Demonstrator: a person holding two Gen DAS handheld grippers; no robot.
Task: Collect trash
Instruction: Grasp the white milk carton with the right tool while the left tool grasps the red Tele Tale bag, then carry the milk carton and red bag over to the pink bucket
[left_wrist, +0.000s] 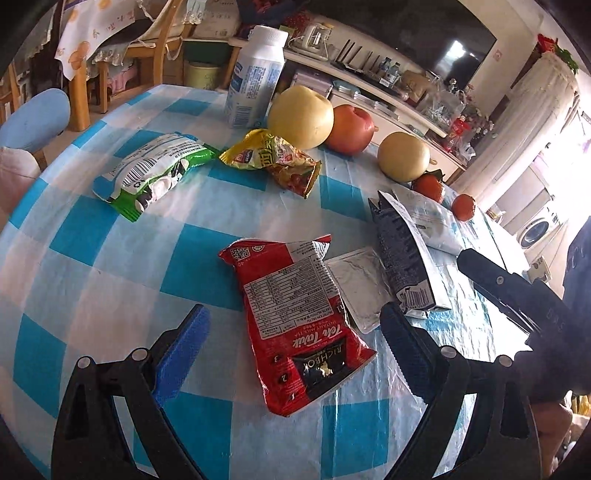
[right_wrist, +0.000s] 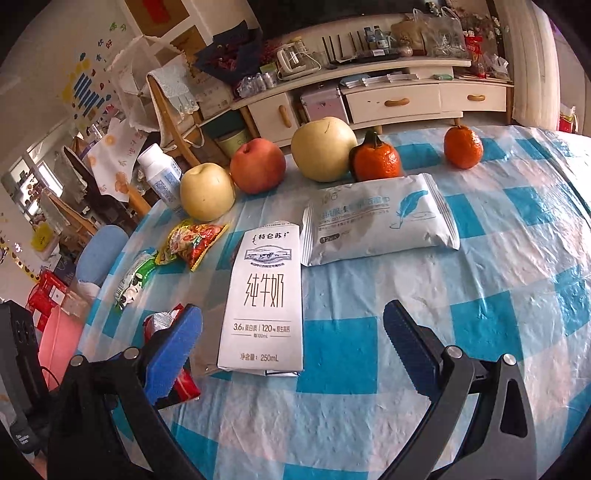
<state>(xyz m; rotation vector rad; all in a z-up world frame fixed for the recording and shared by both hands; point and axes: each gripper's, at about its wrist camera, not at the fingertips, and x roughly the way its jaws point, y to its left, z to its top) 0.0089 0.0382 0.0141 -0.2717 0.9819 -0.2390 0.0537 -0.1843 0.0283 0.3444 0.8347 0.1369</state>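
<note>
My left gripper is open, its blue fingers either side of a red milk-tea packet lying on the checked tablecloth. A silver sachet and a flattened milk carton lie just right of it. A green-and-white wrapper and a yellow-red wrapper lie farther off. My right gripper is open above the table, with the white milk carton between and just beyond its fingers. The red packet shows behind its left finger. The yellow-red wrapper and the green wrapper lie at left.
Two pale pears, a red apple, two tangerines, a white bottle and a tissue pack stand along the table's far side. The right gripper's body is at the left view's right edge. Chairs and a cabinet stand beyond.
</note>
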